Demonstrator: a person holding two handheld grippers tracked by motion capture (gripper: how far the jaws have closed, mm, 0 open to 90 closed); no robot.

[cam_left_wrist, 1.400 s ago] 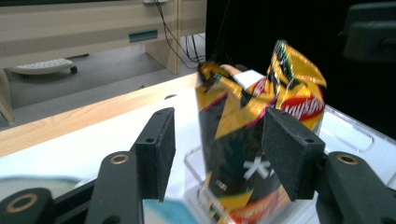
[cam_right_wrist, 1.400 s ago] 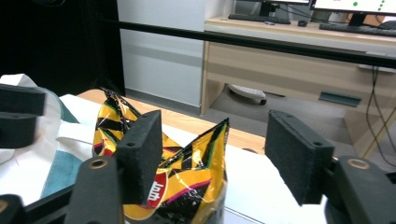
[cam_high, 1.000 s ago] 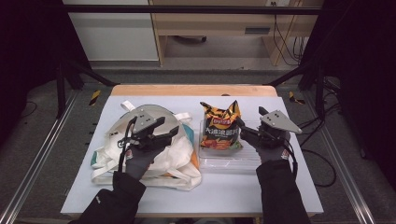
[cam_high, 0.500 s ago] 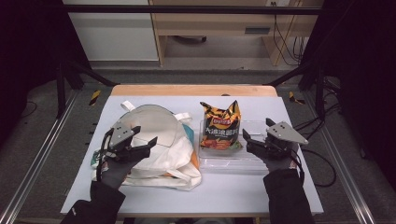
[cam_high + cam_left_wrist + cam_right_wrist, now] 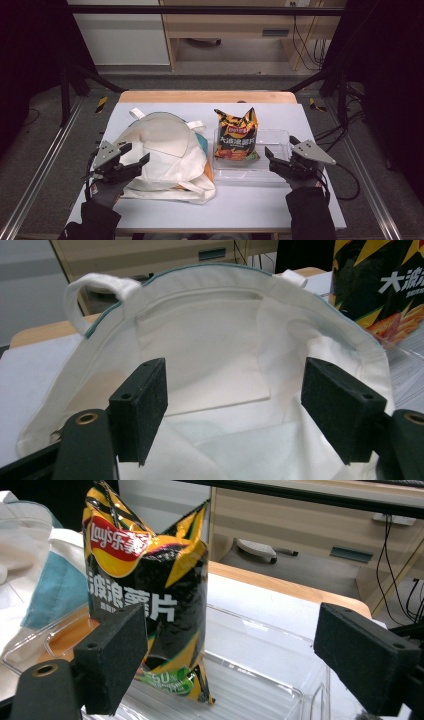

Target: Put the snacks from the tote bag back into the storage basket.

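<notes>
— Hovering just off the near left edge of the cloth bag [image 5: 165, 150], the left claw [image 5: 131, 155]: jaws spread wide after just opening, nothing pinched between.
— And straight ahead of that claw?
— Bag mouth gaping toward it, white lining and an inner pocket beyond the pads [image 5: 142, 407], one handle loop [image 5: 100, 287] up at the far left. Lying flat on the white worktop [image 5: 250, 210].
— Right claw [image 5: 282, 155]?
— Also spread wide, likewise just opened, gripping nothing. Poised at the near right end of the clear plastic tray [image 5: 272, 150].
— Anything in front of it?
— Chip bag [image 5: 236, 135] standing upright in the tray, ahead and toward the claw's left jaw, not touched. Teal cloth [image 5: 55, 590] peeking from the cloth bag farther left, just beside the tray.
</notes>
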